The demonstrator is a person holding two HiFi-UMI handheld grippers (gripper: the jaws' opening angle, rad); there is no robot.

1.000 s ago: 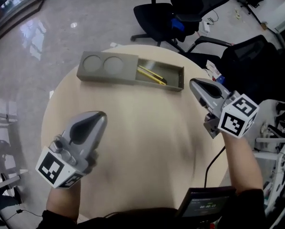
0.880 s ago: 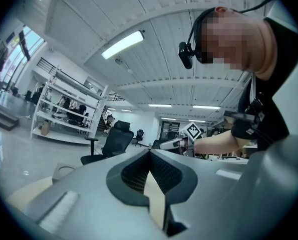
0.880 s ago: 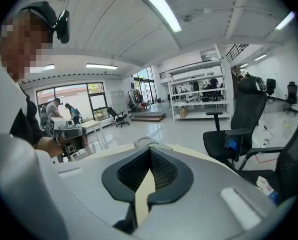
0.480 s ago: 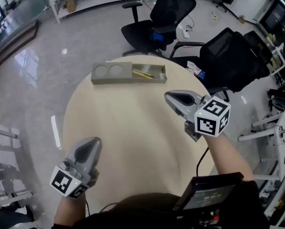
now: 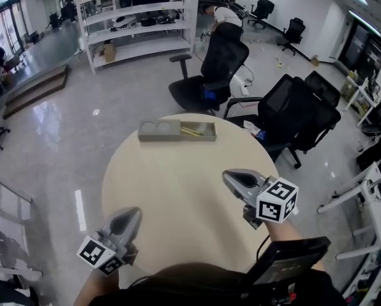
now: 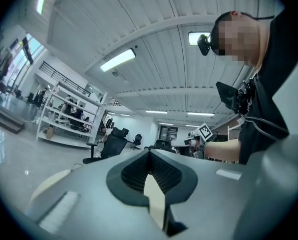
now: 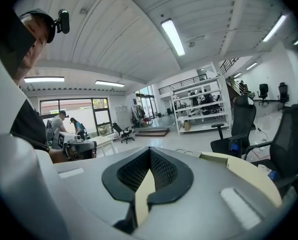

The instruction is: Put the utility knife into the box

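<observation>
A grey box [image 5: 158,131] lies at the far edge of the round beige table [image 5: 177,190]. The yellow utility knife [image 5: 191,132] rests inside its open right half. My left gripper [image 5: 131,214] hovers over the near left of the table, shut and empty. My right gripper [image 5: 228,177] is over the near right, also shut with nothing in it. Both are far from the box. In the left gripper view the jaws [image 6: 149,154] meet at the tip; in the right gripper view [image 7: 149,151] they do the same.
Black office chairs [image 5: 219,75] [image 5: 298,110] stand behind and to the right of the table. White shelving [image 5: 136,18] lines the back of the room. A dark screen [image 5: 286,266] hangs at the person's chest. Polished floor surrounds the table.
The view has pulled back and up, so the table looks smaller. Both grippers have drawn back toward the person, away from the box. The knife stays in the box.
</observation>
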